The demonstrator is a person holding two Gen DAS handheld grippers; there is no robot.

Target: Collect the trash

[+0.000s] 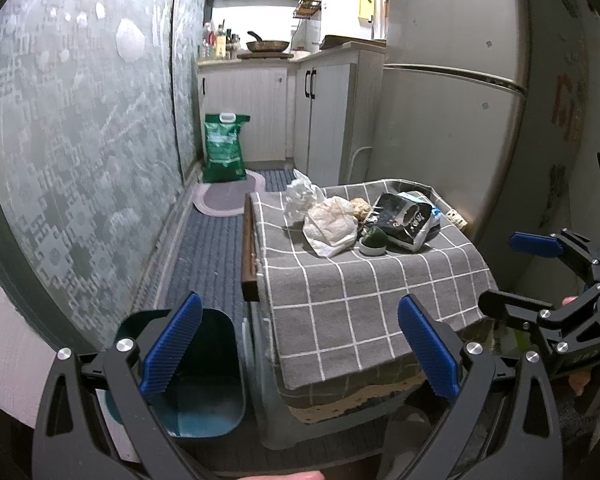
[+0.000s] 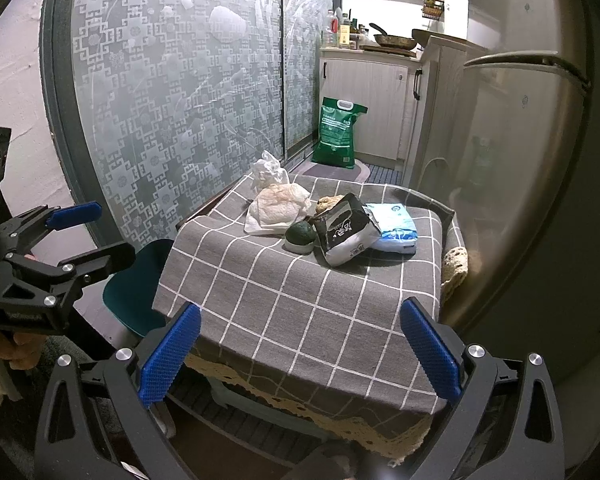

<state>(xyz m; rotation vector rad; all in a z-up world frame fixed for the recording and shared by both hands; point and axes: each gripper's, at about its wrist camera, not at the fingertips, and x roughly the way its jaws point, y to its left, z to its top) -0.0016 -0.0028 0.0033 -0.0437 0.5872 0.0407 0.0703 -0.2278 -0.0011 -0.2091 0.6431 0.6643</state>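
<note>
— So, where does the rubbish lie from the two claws?

— Ahead of both, bunched on the far half of the checked cloth [image 2: 300, 304] over the low table: a crumpled white bag [image 2: 278, 210], a clear wrapper [image 2: 269, 172] behind it, a black packet [image 2: 342, 226], a pale blue pack [image 2: 394, 226] and a small green lump in a white cup [image 2: 300, 236]. The near half of the cloth is bare.

— And the claws themselves?

— The left gripper [image 1: 300, 354] and the right gripper [image 2: 300, 354] both stand wide open with nothing between their blue pads. Each hangs off the near edge of the table, well apart from the pile.

— Which is nearer what?

— I'd judge the right one sits straighter on the black packet, whose long side runs towards it and slightly leftwards. The left one is closer to the teal bin [image 1: 204, 376], which stands on the floor just beside the table's left edge, mouth up.

— Room to move?

— Open cloth on the approach; the patterned glass door [image 2: 180, 100] crowds the left, the fridge [image 1: 452, 100] the right. Carrying anything left over the table edge to the bin looks unobstructed.
</note>
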